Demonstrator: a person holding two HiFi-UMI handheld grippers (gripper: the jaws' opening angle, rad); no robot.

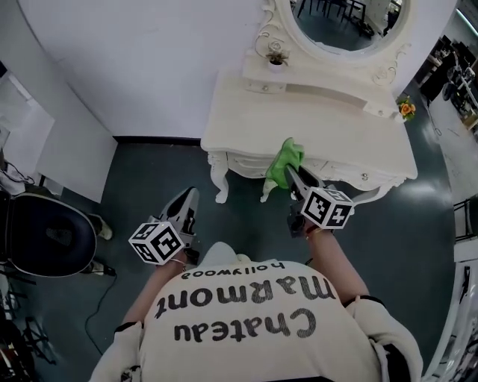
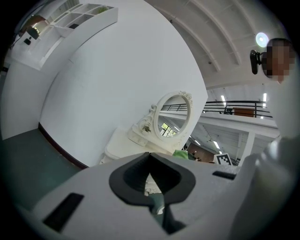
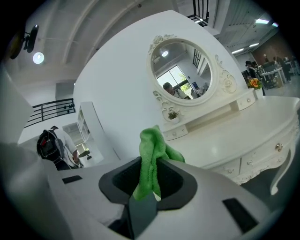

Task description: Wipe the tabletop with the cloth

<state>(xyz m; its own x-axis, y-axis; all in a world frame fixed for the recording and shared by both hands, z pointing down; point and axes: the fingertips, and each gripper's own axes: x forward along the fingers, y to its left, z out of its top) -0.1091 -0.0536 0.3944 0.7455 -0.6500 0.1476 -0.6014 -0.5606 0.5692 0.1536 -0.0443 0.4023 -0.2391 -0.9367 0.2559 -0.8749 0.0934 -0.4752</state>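
Closest in — a white shirt (image 1: 246, 351) with black lettering. Just ahead, right gripper (image 1: 293, 176) with jaws clamped on a bunched green cloth (image 1: 286, 159), held at the front edge of the white worktop (image 1: 246, 112), near its middle; touching or not, impossible to tell. Left gripper (image 1: 190, 200) over the dark floor (image 1: 149, 179), short of the worktop's front left corner — jaws together, nothing between. Oval mirror (image 1: 347, 22) along the back edge, small potted plant (image 1: 276, 57) at its foot.

"Chateau Marmont hollywood" on the person's white shirt (image 1: 246, 321)
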